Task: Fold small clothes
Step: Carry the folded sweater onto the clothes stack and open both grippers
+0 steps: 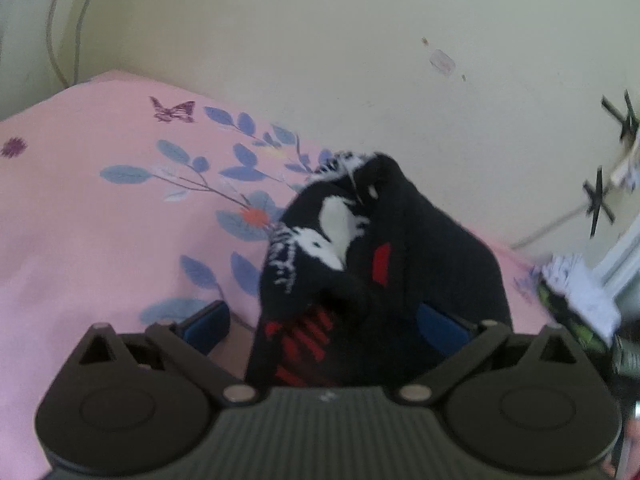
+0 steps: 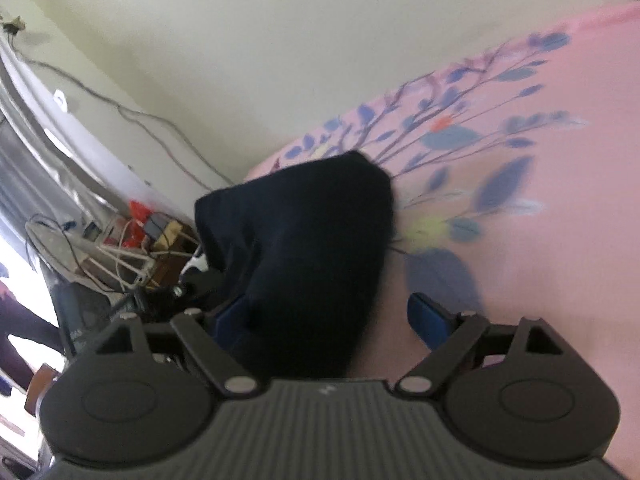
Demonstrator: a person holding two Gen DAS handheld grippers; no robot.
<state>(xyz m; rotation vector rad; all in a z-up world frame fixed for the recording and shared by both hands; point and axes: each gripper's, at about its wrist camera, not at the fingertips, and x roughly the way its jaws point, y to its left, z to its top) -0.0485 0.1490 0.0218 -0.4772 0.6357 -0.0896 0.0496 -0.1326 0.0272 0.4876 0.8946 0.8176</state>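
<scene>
Left wrist view: a pink bedsheet [image 1: 80, 240] printed with blue leaves and a purple butterfly [image 1: 173, 111] covers the surface up to a pale wall [image 1: 320, 40]. The left gripper [image 1: 324, 320] has its jaws spread wide. Its left blue pad [image 1: 208, 322] stands apart from the cloth, over bare sheet. The black garment [image 1: 400, 248], with white and red print, rises in a bunched mound between the jaws; it hides most of the right pad, so contact on that side cannot be determined. At the far right edge lies a blurred pile of printed items [image 1: 576, 292].

Right wrist view: at the left, a cluttered area holds white cables and small boxes [image 2: 132, 240], beside the bed. The right gripper [image 2: 332, 320] is parted, its jaws opening. The same black garment [image 2: 312, 248] lies on the bedsheet [image 2: 560, 280] near its wall-side edge, between the jaws. It drapes over the left pad [image 2: 230, 316]; the right pad [image 2: 430, 320] is clear of it, over pink sheet.
</scene>
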